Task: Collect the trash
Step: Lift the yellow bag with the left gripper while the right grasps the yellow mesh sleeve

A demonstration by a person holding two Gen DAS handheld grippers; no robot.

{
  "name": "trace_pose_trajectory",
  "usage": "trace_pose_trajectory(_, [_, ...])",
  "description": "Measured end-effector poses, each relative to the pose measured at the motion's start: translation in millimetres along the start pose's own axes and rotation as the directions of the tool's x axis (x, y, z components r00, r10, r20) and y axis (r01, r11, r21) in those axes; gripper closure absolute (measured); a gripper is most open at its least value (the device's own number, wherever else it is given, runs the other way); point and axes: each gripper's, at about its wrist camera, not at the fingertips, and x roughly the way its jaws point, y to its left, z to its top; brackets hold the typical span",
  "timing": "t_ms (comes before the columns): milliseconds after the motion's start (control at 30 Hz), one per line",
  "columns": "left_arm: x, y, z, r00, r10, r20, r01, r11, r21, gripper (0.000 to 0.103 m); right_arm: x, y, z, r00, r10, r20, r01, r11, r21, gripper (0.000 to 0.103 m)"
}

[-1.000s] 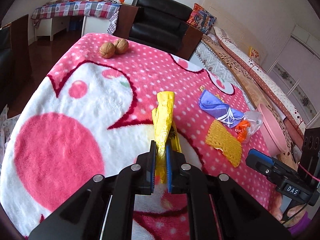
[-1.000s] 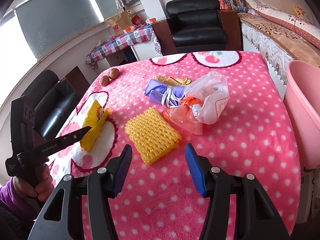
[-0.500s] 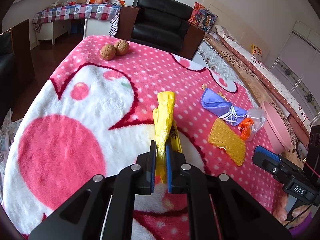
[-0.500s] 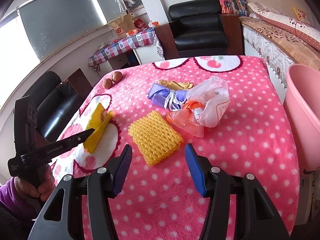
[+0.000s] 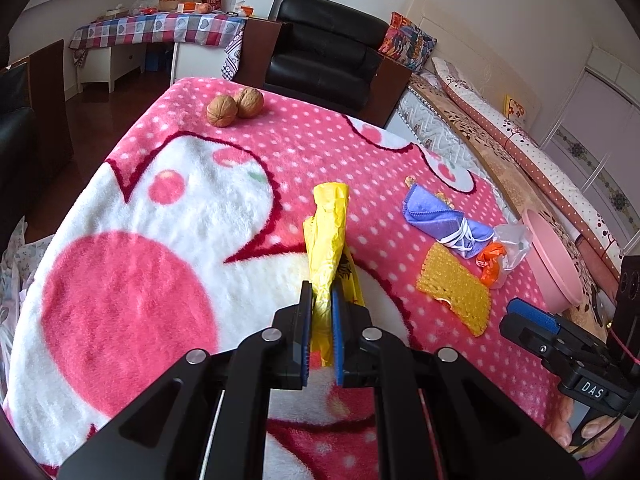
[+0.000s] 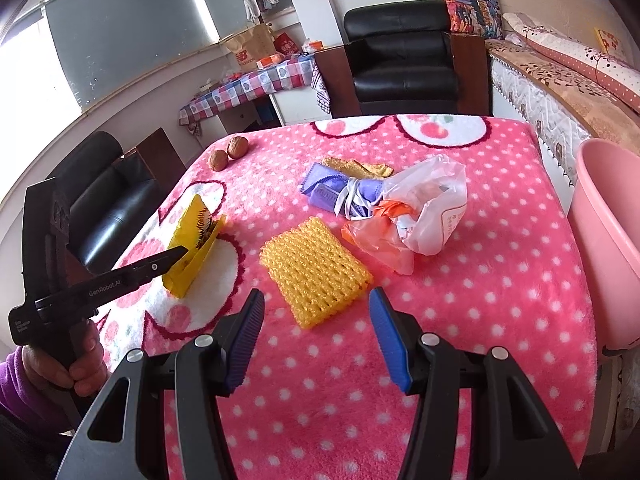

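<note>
On the pink dotted blanket (image 6: 500,320) everything sits between the two claws and the bin (image 6: 612,240), which is off the right edge, just beside the table. The left gripper (image 5: 321,320) is pinched tight on the yellow wrapper (image 5: 328,232), gripping its near end; the wrapper's long axis runs straight away from the claw, and from the right view its lower edge looks like it's on or barely off the blanket, can't really tell which. The right gripper (image 6: 316,340) is wide open with nothing in it, hovering just short of the yellow net (image 6: 316,268), which lies flat right in front of its jaws, long axis running away and a bit left.

So the bit that matters imo: the bin is on the far right, well apart from the left claw, with the net, the purple cloth (image 6: 332,190) and the plastic bag (image 6: 424,208) in between. The wrapper has to travel across all of that. The right hand is way nearer the bin and nearer the net. The walnuts (image 6: 228,152) sit at the far left corner.
</note>
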Motion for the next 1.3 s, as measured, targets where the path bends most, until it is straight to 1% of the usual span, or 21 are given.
trace_pose_trajectory(133, [0.1,-0.5,0.2,1.000,-0.007,0.001,0.007,1.000,0.003,0.095,5.0,-1.2,1.3,1.000,0.007,-0.024,-0.007,1.000,0.007,0.049])
trace_pose_trajectory(300, [-2.2,-1.3,-0.7,1.000,-0.012,0.009,0.012,1.000,0.008,0.095,7.3,7.0,-0.5,0.999,-0.025,-0.038,0.024,0.999,-0.033,0.049])
trace_pose_trajectory(400, [-2.7,-1.3,-0.9,1.000,-0.014,0.011,0.013,1.000,0.011,0.095,9.8,9.8,-1.2,0.998,-0.043,-0.049,0.041,0.998,-0.044,0.052])
trace_pose_trajectory(500, [-3.0,-1.1,-0.8,1.000,-0.014,0.012,0.013,1.000,0.006,0.095,9.0,8.3,-2.2,0.998,-0.036,-0.053,0.034,0.999,-0.030,0.053])
trace_pose_trajectory(600, [-3.0,-1.5,-0.4,1.000,-0.014,0.017,0.014,1.000,0.003,0.095,9.6,11.6,-2.1,0.998,-0.026,-0.057,0.024,0.998,-0.050,0.053])
trace_pose_trajectory(767, [-2.1,-2.0,0.1,1.000,-0.017,0.011,0.017,1.000,0.010,0.095,9.3,4.9,-0.2,0.999,0.003,-0.054,-0.004,1.000,-0.007,0.053])
trace_pose_trajectory(967, [-3.8,-1.7,-0.6,0.999,-0.029,0.021,0.029,0.999,0.015,0.095,6.9,14.9,5.3,0.998,0.020,-0.054,-0.022,0.999,-0.031,0.053])
trace_pose_trajectory(1033, [-3.2,-1.7,-0.5,0.999,-0.029,0.018,0.029,0.999,0.016,0.095,12.0,21.8,8.2,0.998,0.001,-0.064,-0.006,0.998,-0.066,0.053])
trace_pose_trajectory(1100, [-3.4,-1.9,-0.5,0.999,-0.030,0.017,0.030,0.999,0.017,0.095,19.5,28.0,10.1,0.997,-0.042,-0.072,0.034,0.993,-0.111,0.053])
trace_pose_trajectory(1133, [-3.8,-1.9,-0.6,0.999,-0.030,0.019,0.030,0.999,0.017,0.095,24.2,29.9,11.1,0.995,-0.053,-0.084,0.042,0.991,-0.123,0.053])
trace_pose_trajectory(1200, [-4.3,-2.3,-0.8,0.999,-0.028,0.022,0.028,0.999,0.019,0.095,37.3,30.8,12.1,0.986,-0.085,-0.141,0.066,0.989,-0.132,0.053])
trace_pose_trajectory(1233, [-4.1,-2.3,-0.6,0.999,-0.027,0.022,0.027,0.999,0.019,0.095,38.3,31.1,12.3,0.985,-0.097,-0.142,0.077,0.987,-0.139,0.053])
trace_pose_trajectory(1267, [-3.9,-2.4,-0.5,0.999,-0.026,0.021,0.026,0.999,0.020,0.095,38.0,32.6,12.6,0.984,-0.112,-0.139,0.091,0.984,-0.152,0.057])
trace_pose_trajectory(1300, [-3.6,-2.5,-0.5,0.999,-0.025,0.019,0.025,0.999,0.020,0.095,38.6,33.1,12.4,0.981,-0.136,-0.139,0.113,0.980,-0.162,0.068])
